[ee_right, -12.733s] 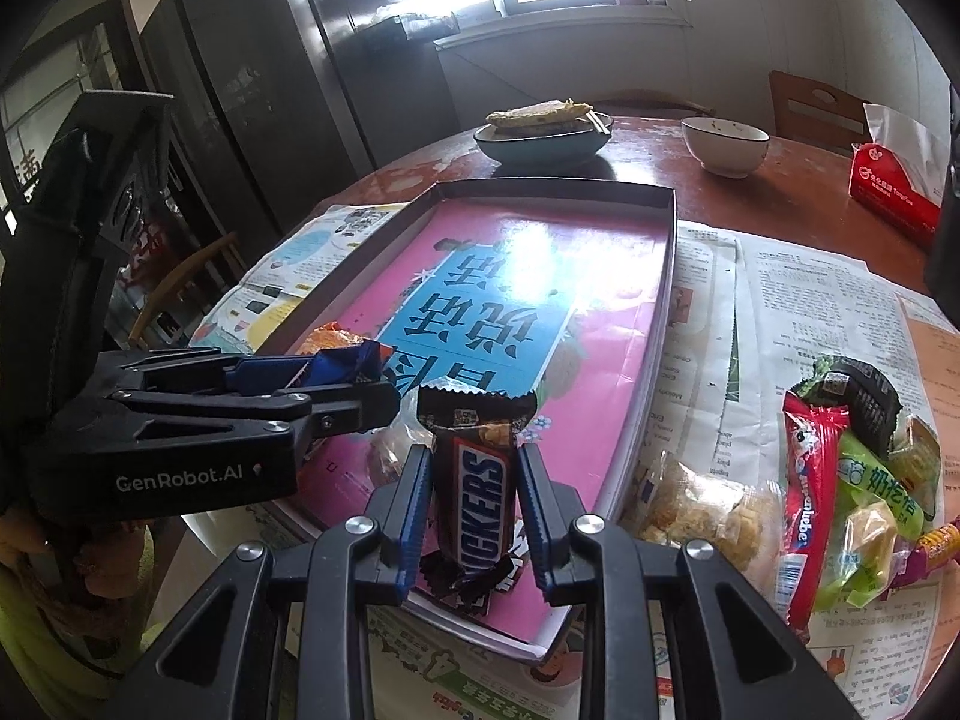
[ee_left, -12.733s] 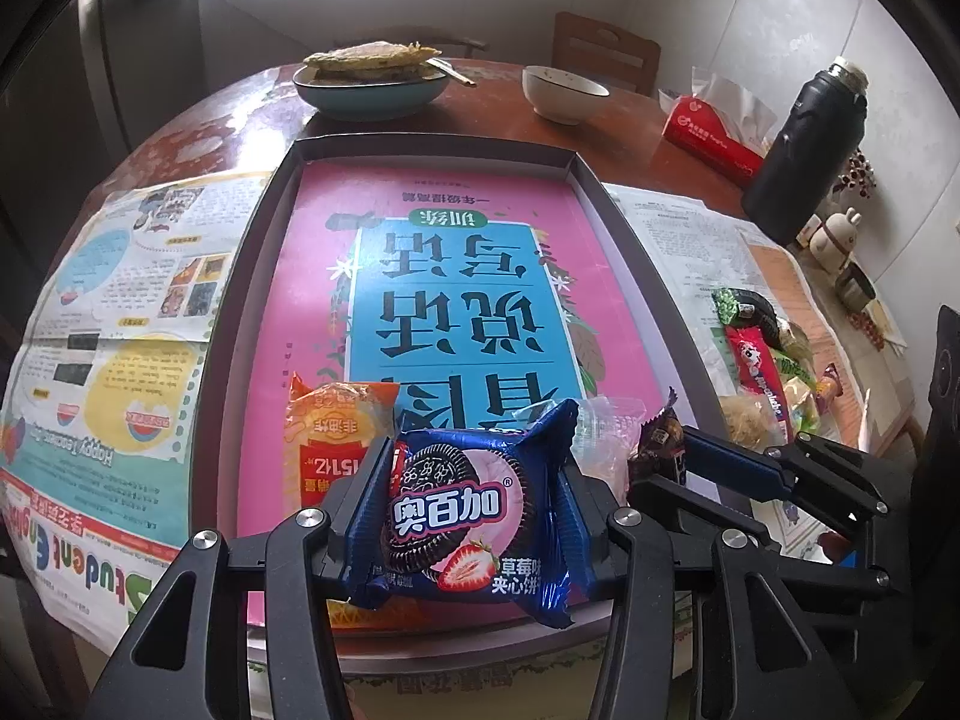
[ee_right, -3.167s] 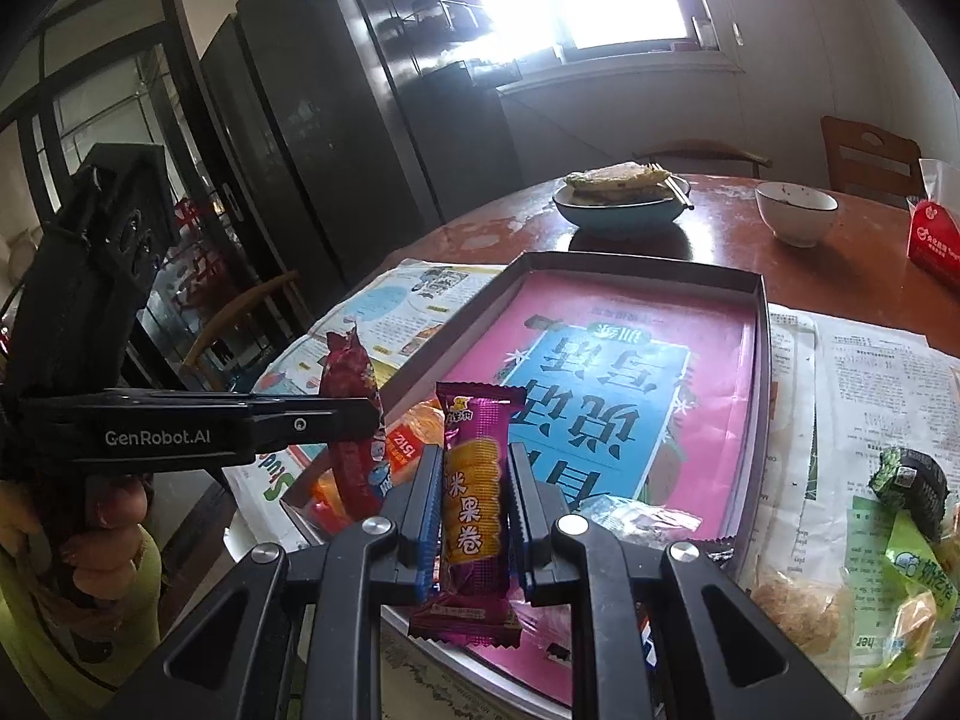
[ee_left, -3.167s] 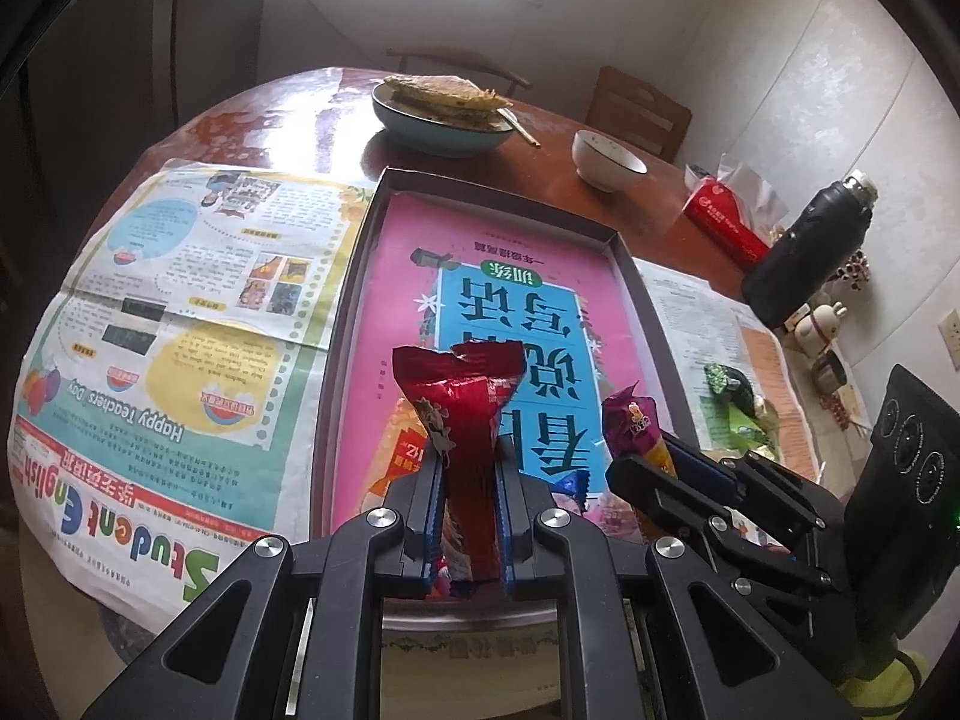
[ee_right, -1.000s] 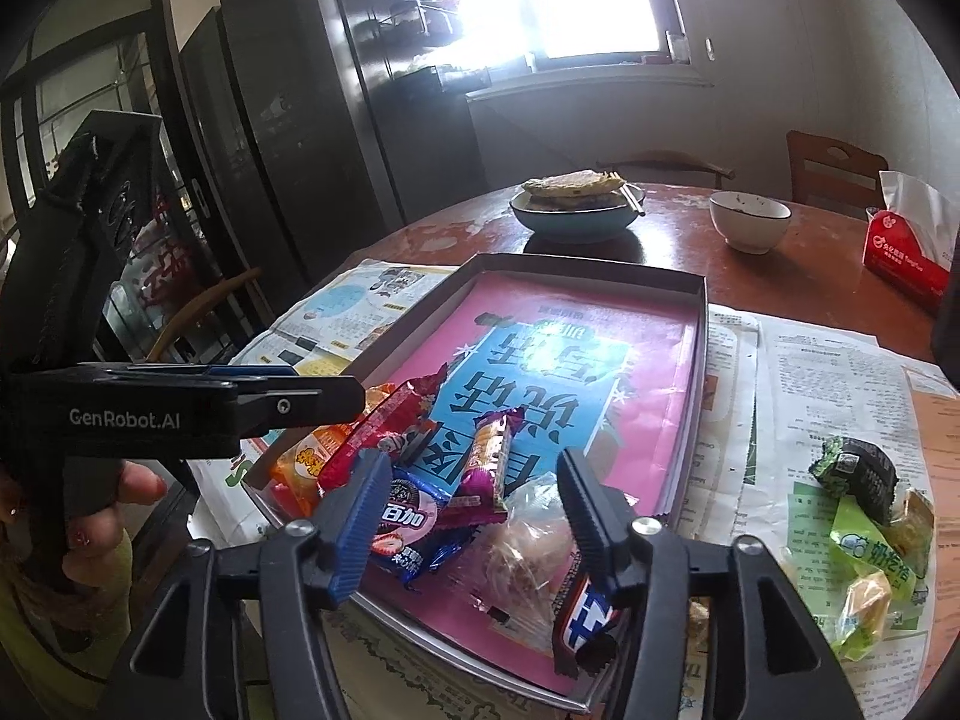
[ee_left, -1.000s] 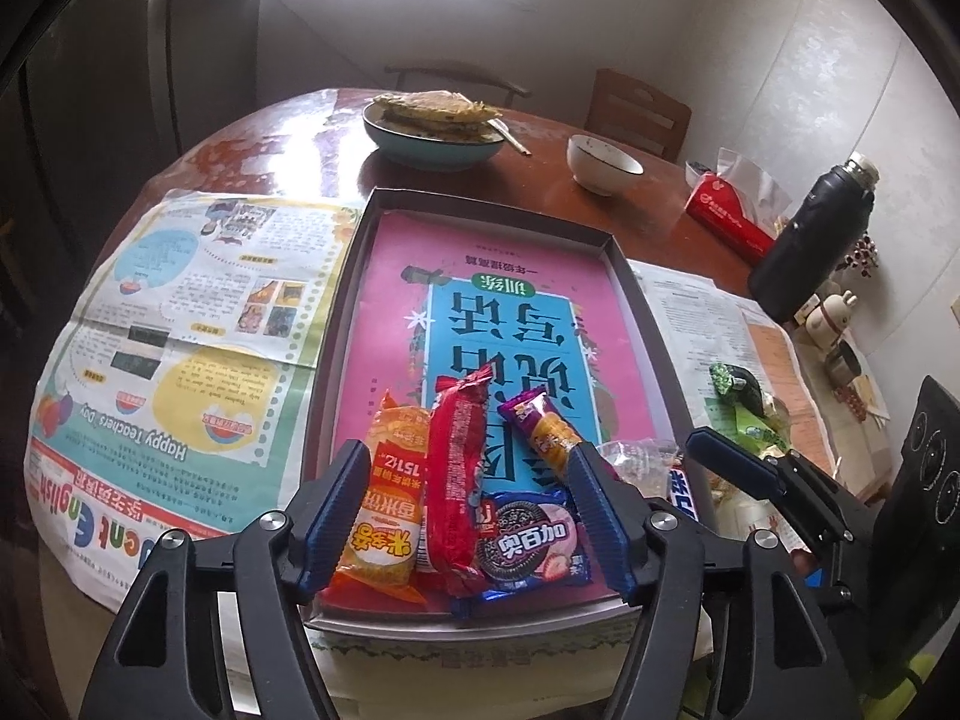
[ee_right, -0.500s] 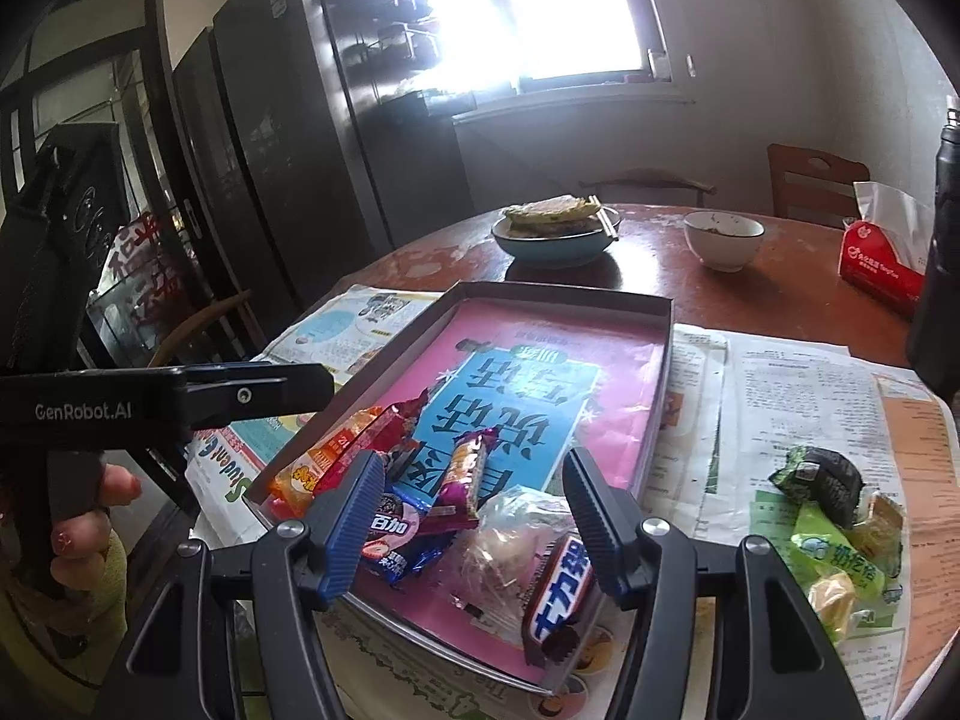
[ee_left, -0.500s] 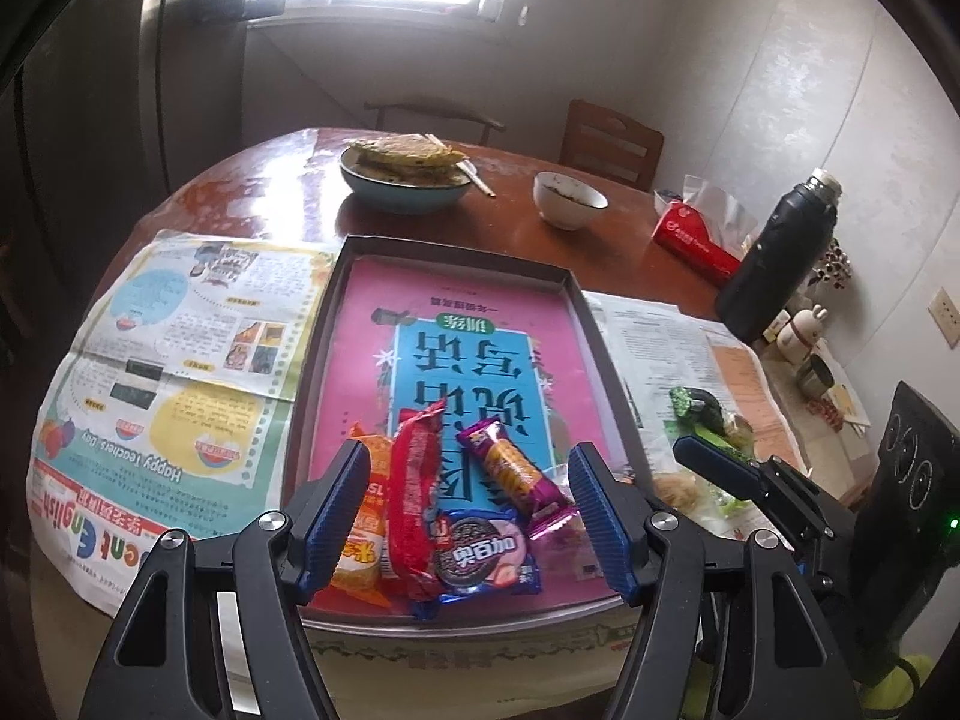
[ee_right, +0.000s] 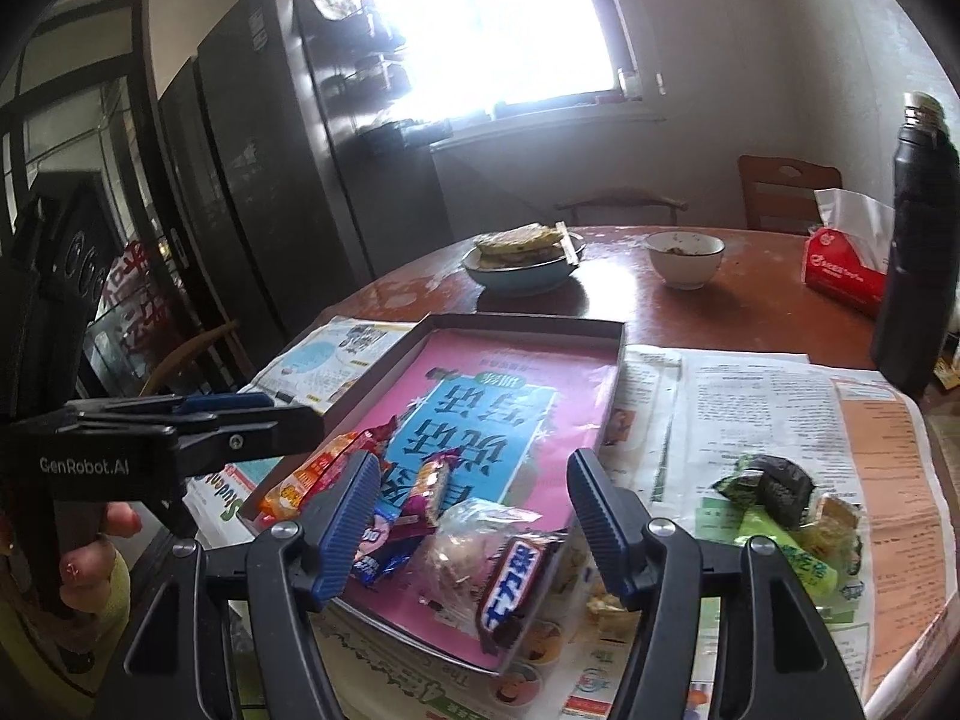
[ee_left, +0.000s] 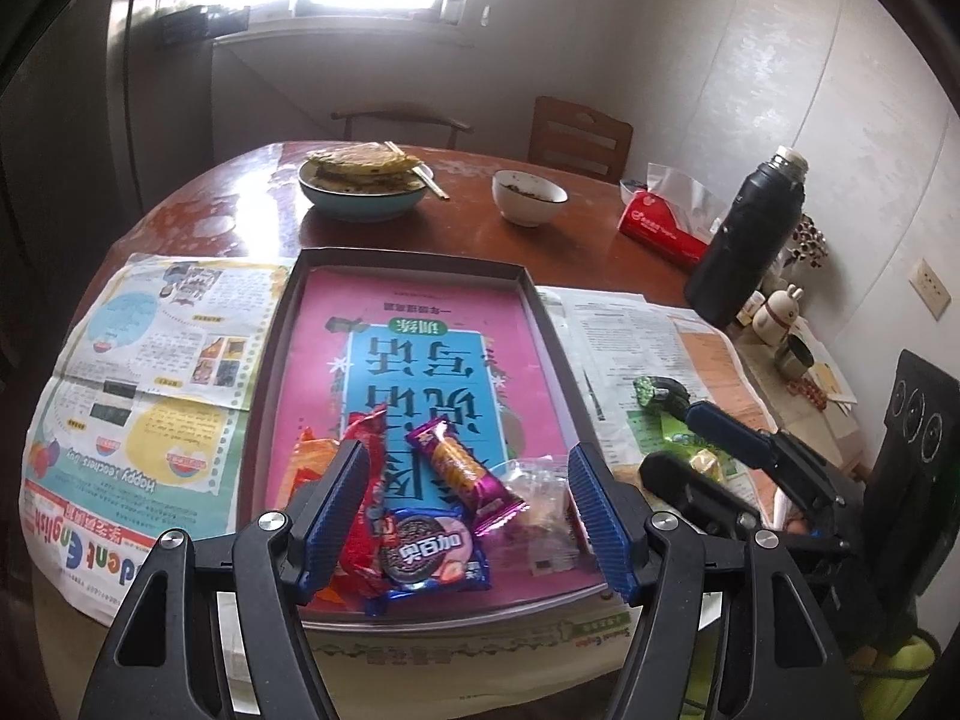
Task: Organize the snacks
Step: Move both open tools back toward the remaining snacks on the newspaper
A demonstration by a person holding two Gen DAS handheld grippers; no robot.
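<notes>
A shallow tray [ee_left: 273, 330] with a pink and blue printed sheet lies on the table. At its near end lie an orange packet [ee_left: 312, 456], a red packet [ee_left: 372, 438], a purple wafer roll [ee_left: 462, 468], a blue Oreo pack [ee_left: 429, 552] and a clear bag [ee_left: 537, 492]. A Snickers bar [ee_right: 519, 582] leans on the tray's near right rim. My left gripper [ee_left: 468, 510] is open and empty above these snacks. My right gripper [ee_right: 474, 522] is open and empty, held over the tray's near right corner [ee_right: 618, 336].
More snacks [ee_right: 780, 510] lie on the newspaper right of the tray. A black flask [ee_left: 744, 240], a red tissue pack [ee_left: 660, 225], a white bowl [ee_left: 528, 195] and a blue bowl of flatbread [ee_left: 360, 183] stand behind. Chairs stand at the far side.
Both grippers have pulled back and up from the tray, open and empty. The snacks lie where they were put down.
</notes>
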